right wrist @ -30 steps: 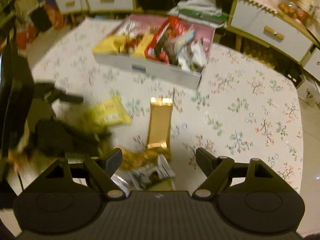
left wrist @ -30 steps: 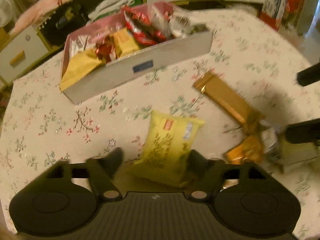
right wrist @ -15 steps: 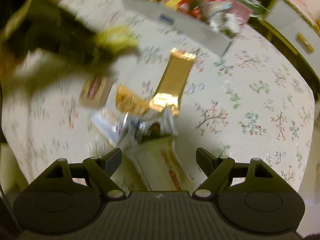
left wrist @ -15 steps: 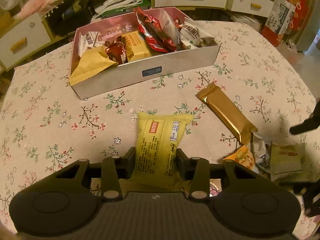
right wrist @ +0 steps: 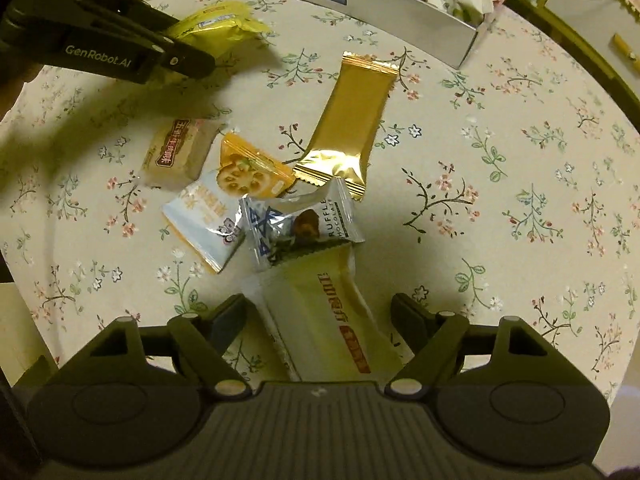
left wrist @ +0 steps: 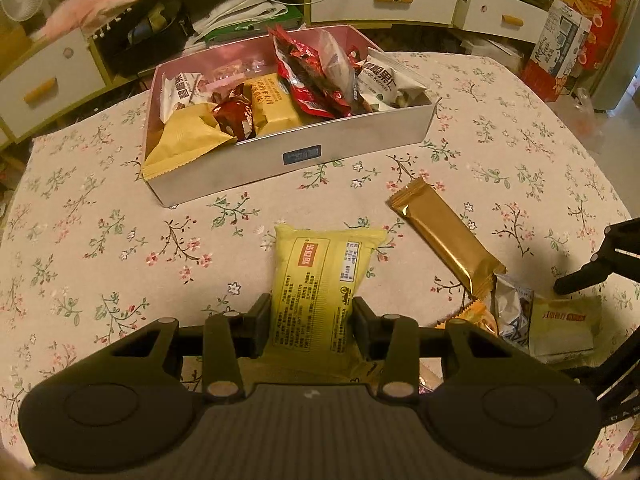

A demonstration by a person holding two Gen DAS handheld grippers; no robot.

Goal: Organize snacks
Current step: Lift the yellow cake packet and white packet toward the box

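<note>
- My left claw (left wrist: 310, 322) is clamped on the yellow packet (left wrist: 320, 288), its long axis pointing ahead toward the snack box (left wrist: 296, 160).
- My right claw (right wrist: 318, 312) stands wide, straddling the pale wrapper (right wrist: 324, 312); probably not touching yet.

A yellow snack packet (left wrist: 320, 292) is clamped between the fingers (left wrist: 258, 322) of the left gripper (left wrist: 310, 326), its far end pointing at the snack box (left wrist: 304, 158). The box, filled with wrapped snacks, is seen toward the table's (left wrist: 100, 240) far edge. A gold bar (left wrist: 446, 236) lies flat nearer the right edge, with a small pile of packets (left wrist: 536, 322) just beyond its near end.
</note>
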